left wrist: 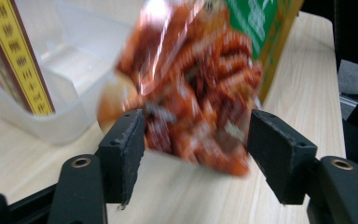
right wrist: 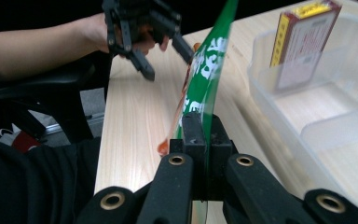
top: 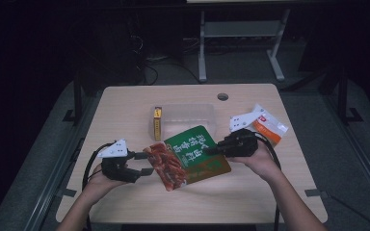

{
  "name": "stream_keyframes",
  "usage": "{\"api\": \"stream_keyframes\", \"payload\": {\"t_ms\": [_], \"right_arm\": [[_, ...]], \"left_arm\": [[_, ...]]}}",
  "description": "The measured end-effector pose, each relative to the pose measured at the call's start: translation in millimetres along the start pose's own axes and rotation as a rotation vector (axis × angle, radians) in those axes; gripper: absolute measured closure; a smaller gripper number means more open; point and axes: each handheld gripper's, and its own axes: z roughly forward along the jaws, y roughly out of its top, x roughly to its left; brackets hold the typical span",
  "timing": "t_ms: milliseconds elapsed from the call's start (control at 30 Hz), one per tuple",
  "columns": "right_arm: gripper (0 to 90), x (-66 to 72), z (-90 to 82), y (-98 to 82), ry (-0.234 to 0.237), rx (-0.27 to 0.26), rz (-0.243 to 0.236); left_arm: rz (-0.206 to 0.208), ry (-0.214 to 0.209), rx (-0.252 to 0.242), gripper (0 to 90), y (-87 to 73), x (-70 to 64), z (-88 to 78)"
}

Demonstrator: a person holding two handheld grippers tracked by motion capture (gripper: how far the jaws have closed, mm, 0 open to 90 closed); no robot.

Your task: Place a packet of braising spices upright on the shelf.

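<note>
Pinching green snack bag (top: 192, 154), right gripper (top: 211, 150) jaws clamped, left gripper (top: 147, 163) jaws spread.

My bare forearms, black left gripper (top: 142, 163) and right gripper (top: 212, 150), grey three-cornered plates, brass rivets, square screwed pads, trailing black cables

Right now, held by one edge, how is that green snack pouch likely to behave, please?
The green snack pouch probably stays floppy: thin film, pinched edge-on by the right gripper. Its clear end looks lumpy with red pieces, so it may sag there. The glossy film might slip between the left gripper fingers, which stand apart.
</note>
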Motion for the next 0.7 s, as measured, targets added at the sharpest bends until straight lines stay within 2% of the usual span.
{"api": "stream_keyframes", "payload": {"t_ms": [233,300,700], "right_arm": [[90.0,4.8,-3.2,15.0,-0.004,0.009,-0.031],[90.0,5.1,-3.9,17.5,-0.01,0.007,-0.037],[90.0,1.5,-13.8,31.2,-0.052,-0.002,-0.034]], "left_arm": [[-0.019,0.03,0.015,29.8,-8.9,-0.9,-6.4],[-0.012,0.03,0.017,29.7,-8.9,0.6,-6.4],[-0.002,0.039,0.053,27.6,-10.7,2.3,-2.0]]}}
